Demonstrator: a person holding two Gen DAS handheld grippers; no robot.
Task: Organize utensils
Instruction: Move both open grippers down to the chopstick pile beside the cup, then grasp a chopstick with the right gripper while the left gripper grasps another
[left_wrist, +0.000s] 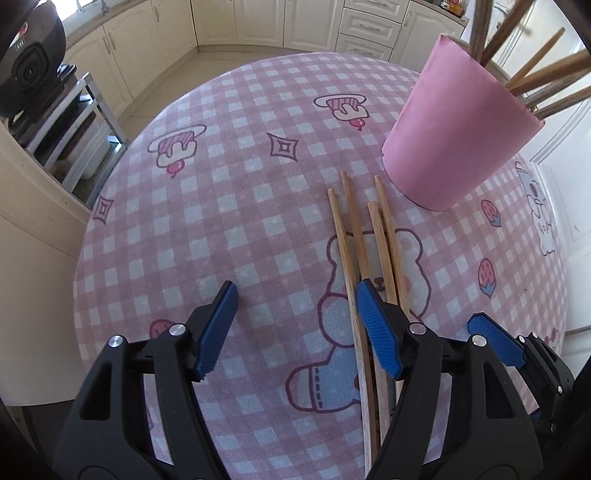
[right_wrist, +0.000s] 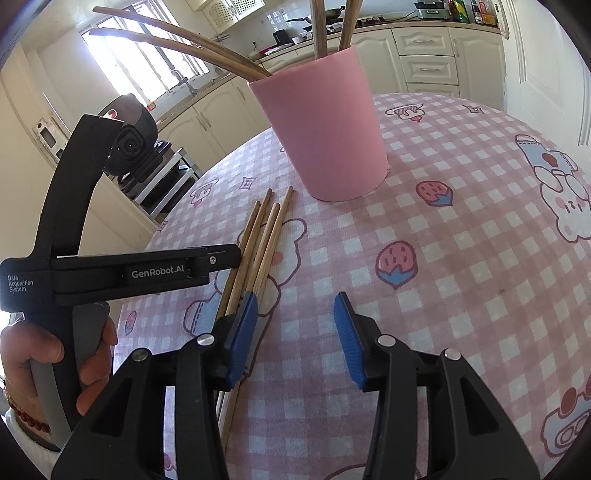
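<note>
Both grippers' blue fingers (left_wrist: 218, 325) are hovering apart, empty, over four loose chopsticks (left_wrist: 356, 236).
The chopsticks are lying bundled beside the pink holder (right_wrist: 325, 136), seemingly awaiting pickup.

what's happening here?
A person holds a gripper in each hand over a pink checked tablecloth. Four loose chopsticks lie beside the pink holder, which already has several sticks in it. The left gripper and the right gripper are both open and hold nothing.
</note>
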